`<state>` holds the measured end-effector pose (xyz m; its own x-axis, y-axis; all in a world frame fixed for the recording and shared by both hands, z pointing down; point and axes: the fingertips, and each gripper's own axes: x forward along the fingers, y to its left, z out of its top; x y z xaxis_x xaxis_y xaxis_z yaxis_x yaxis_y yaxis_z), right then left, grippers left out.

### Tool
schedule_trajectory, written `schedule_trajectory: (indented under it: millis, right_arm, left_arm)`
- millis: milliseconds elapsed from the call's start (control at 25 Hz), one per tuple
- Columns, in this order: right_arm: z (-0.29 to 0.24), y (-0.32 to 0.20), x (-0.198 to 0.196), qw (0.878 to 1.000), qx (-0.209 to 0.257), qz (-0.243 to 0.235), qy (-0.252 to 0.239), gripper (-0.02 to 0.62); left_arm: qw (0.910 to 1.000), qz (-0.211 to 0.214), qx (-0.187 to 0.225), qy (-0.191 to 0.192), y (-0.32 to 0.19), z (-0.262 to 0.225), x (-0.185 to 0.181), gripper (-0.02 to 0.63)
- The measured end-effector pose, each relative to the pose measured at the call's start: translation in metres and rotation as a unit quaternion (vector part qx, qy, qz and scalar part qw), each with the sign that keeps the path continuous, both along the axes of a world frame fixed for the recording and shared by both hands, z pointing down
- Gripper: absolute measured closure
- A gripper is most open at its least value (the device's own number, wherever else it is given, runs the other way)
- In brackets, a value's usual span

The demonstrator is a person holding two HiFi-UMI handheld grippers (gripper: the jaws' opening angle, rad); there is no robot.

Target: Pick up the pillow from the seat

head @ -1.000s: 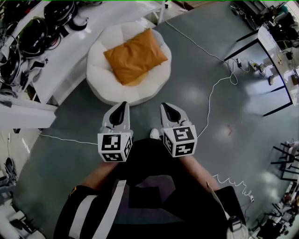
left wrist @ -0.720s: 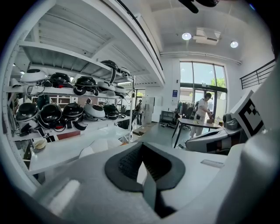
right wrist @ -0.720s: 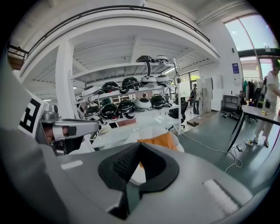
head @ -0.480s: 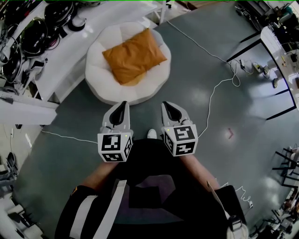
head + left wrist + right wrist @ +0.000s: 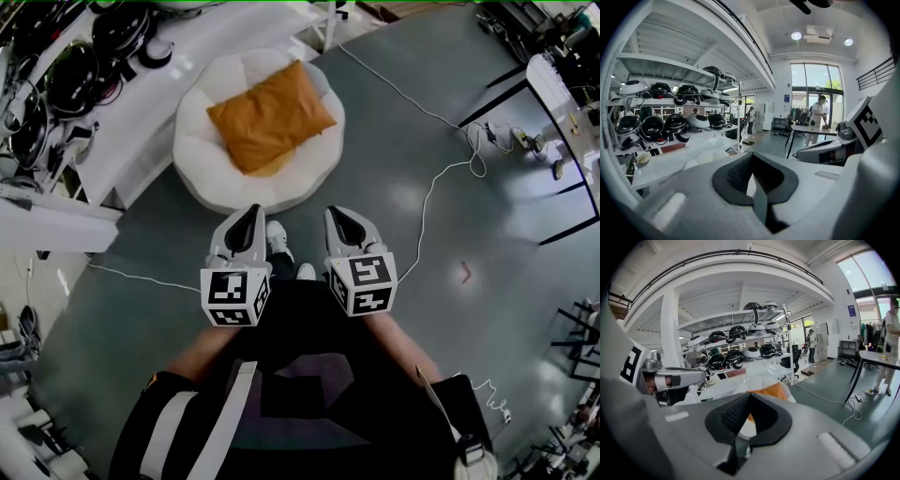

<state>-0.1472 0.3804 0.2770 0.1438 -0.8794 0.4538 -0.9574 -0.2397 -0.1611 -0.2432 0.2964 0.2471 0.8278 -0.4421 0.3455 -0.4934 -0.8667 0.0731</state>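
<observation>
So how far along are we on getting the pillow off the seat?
Nothing looks done: the orange pillow lies flat on the white seat, untouched. In hand: the left gripper and right gripper are both shut and empty, held side by side short of the seat. Remaining: close in, open the jaws, grip the pillow and lift it.

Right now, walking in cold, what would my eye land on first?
The orange pillow jumps out, lying on the round white seat. Just short of it, the left gripper and right gripper point that way, both shut and empty. Dark helmets crowd the shelves at the left.
</observation>
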Motion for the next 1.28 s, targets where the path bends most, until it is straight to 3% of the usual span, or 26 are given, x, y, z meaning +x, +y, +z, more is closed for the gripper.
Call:
schedule_trajectory:
  millis: [600,1000,1280]
  right_arm:
    - [0.025,-0.03,0.046,0.999,-0.04,0.027,-0.006,0.594]
    - [0.036,-0.107,0.089,0.997,-0.07,0.014,-0.003,0.594]
    - [0.042,-0.182,0.108,0.996,-0.09,-0.013,0.007,0.594]
  left_arm:
    - [0.9985,0.038,-0.039,-0.005,-0.038,0.03,0.059,0.603]
    - [0.9972,0.031,-0.069,-0.002,-0.117,0.046,0.105,0.603]
    - [0.9962,0.004,-0.086,0.006,-0.19,0.059,0.119,0.603]
